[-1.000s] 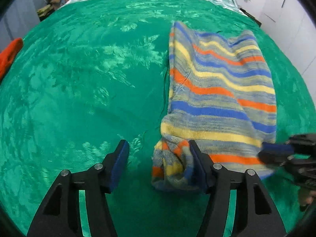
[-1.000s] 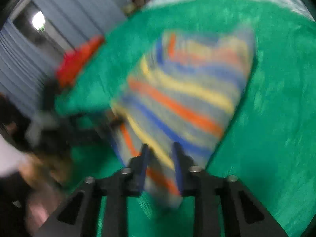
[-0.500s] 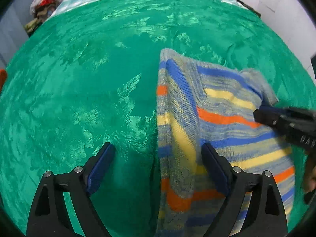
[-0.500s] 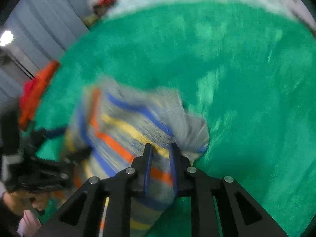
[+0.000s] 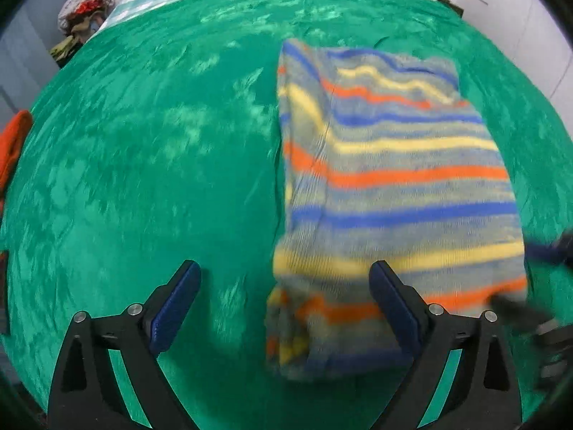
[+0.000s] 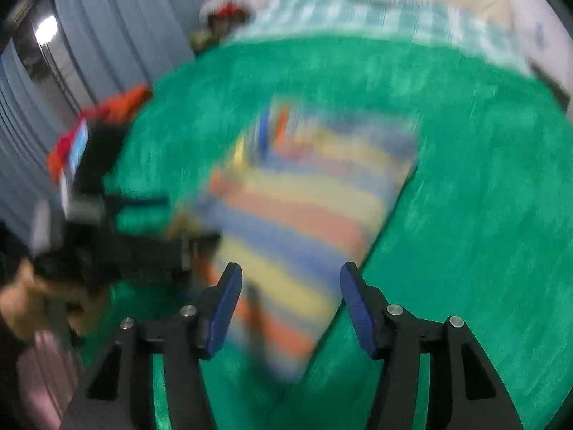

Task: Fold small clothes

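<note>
Green patterned bedspread (image 5: pixel 150 165) fills both views, and on it lies a striped knitted garment (image 5: pixel 390 186), folded into a rough rectangle with a bunched corner nearest the camera. Both tools have let go: the left gripper (image 5: pixel 284 304) is spreading wide above that corner, and the right gripper (image 6: pixel 290 304) is also opening over the garment's near edge, gripping nothing. Judging by its doubled shape, one fold looks done, with perhaps another fold or tidying left.
</note>
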Tool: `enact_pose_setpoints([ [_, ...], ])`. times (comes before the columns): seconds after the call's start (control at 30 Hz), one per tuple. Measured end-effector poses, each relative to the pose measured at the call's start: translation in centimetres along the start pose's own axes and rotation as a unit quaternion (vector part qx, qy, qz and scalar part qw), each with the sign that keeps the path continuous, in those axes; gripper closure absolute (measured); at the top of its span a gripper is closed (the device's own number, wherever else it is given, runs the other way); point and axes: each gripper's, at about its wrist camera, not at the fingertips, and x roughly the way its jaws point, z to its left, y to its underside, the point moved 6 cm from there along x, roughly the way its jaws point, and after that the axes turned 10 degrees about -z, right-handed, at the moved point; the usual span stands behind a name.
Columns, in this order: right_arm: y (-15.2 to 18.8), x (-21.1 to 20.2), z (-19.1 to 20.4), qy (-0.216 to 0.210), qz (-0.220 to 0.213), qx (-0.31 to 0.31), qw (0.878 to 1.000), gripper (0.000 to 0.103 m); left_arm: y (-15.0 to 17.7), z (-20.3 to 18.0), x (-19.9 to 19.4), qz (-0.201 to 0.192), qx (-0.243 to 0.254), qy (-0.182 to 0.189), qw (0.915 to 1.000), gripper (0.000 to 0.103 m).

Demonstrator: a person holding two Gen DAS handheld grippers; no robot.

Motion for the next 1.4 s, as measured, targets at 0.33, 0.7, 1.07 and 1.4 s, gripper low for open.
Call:
enact_pose_setpoints([
  [0.33,1.2,-8.1,1.6,0.071,-0.057,0.014,0.996,0.021,0.5,0.2,-8.7,-0.052,-0.023,-0.005,0.9984,0.006],
  [0.7,1.4,-11.9,2.2,0.089,-0.076,0.041,0.992,0.020,0.7,-0.3,-12.1,-0.071,-0.012,-0.021,0.9972,0.006],
  [1.07,2.7,-11.5,0.9,0.096,-0.063,0.071,0.991,0.020,3.6,0.5,-9.8,-0.024,-0.031,0.032,0.9987,0.005],
  [1.4,-1.8,-5.7,-4.2,0.026,-0.085,0.163,0.983,0.020,-3.1,2.6,-1.6,-0.020,-0.080,0.135,0.9874,0.006],
])
